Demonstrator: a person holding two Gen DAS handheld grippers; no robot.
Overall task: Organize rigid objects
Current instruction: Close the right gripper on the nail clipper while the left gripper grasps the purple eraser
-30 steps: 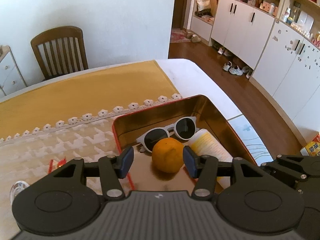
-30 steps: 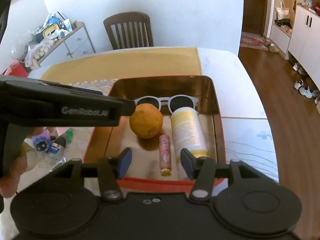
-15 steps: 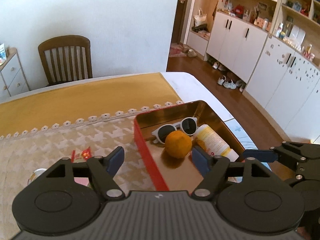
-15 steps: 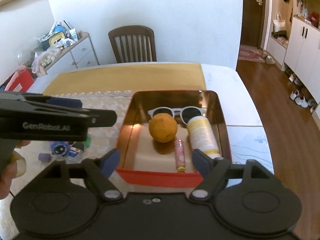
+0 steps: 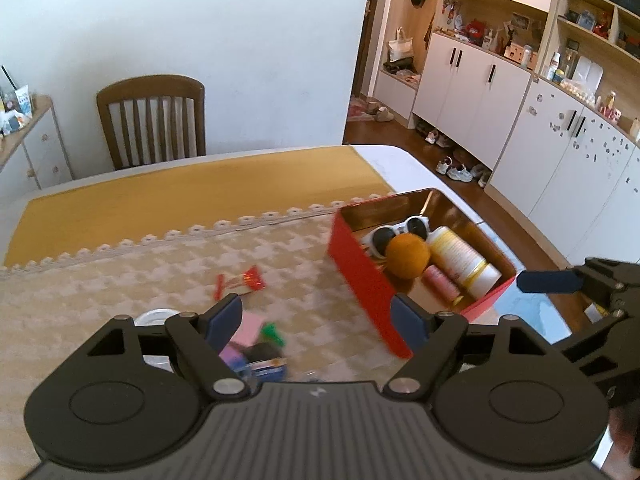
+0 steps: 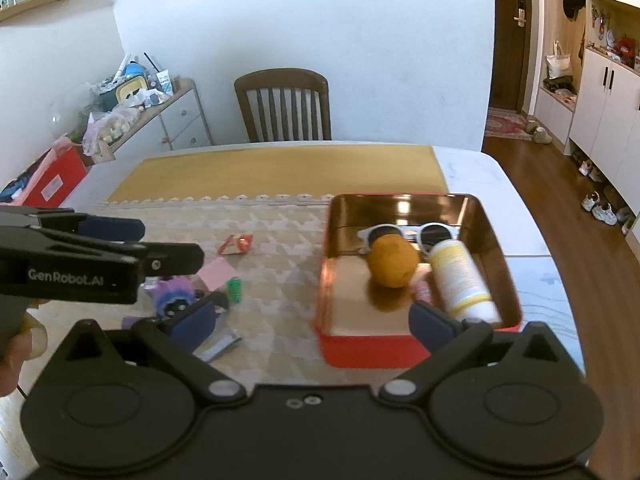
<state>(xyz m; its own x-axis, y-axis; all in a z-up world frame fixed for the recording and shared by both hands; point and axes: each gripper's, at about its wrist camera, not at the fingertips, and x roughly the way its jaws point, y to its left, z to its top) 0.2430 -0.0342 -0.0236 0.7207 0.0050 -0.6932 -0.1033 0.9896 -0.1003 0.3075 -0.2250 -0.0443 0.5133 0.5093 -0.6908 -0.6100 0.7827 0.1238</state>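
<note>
Black plastic left gripper (image 5: 316, 320): jaws have just been opening and stand apart with nothing between them, above the cloth beside the tin.
Black plastic right gripper (image 6: 316, 324): jaws have just been opening and gape wide, empty, in front of the tin's near wall.
Loose clutter: a pink paper square (image 6: 216, 273), a green clip (image 6: 234, 290) and a purple round item (image 6: 173, 299) lie close together on the beige patterned tablecloth (image 6: 280, 280), left of the tin; a small red wrapper (image 6: 238, 242) lies a little farther back.
Red rectangular metal tin (image 6: 372, 350): open, gold inside, on the table's right part.
Tin contents: an orange round fruit (image 6: 393, 261) in the middle; a small pink tube (image 5: 440, 285) and a white bottle with yellow label (image 6: 460, 278) lying to its right; white-framed round sunglasses (image 6: 430, 233) behind them.
Farther back: mustard-yellow runner (image 6: 280, 172), then a brown wooden chair (image 6: 285, 104) against the white wall.
</note>
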